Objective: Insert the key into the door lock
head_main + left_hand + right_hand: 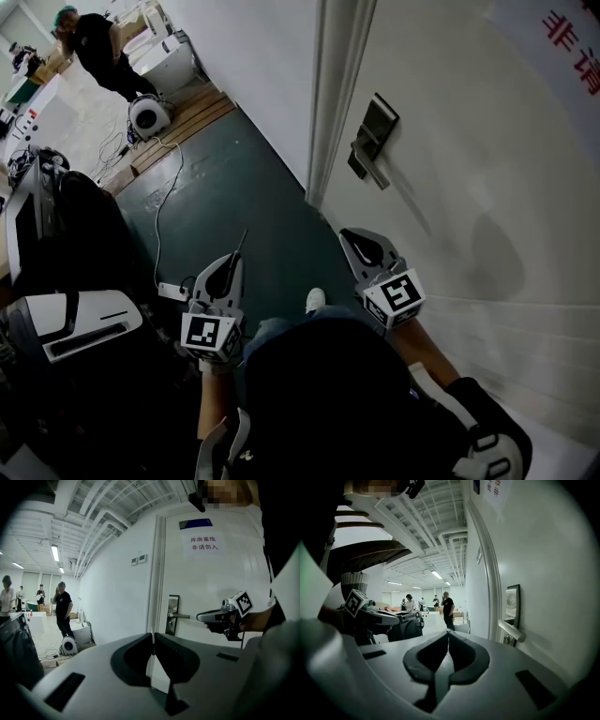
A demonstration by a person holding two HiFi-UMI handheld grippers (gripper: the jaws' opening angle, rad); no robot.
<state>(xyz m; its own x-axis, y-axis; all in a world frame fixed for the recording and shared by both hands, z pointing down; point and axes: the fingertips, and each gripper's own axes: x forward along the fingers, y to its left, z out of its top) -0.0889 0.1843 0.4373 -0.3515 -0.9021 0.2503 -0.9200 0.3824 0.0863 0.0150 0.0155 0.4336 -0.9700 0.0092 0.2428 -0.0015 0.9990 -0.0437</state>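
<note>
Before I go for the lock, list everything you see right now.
door: one, white, at right
handle: one, silver lever on a lock plate, on the door
sign: one, white with red print, high on the door
cable: one, white, across the green floor
round machine: one, white, far left by the wall
person: one, in black, far top left
key: one, thin and dark, apparently the sliver sticking out of the left gripper
left gripper: grey, shut on the key, short of the door
right gripper: grey, shut, empty, nearer the door
</note>
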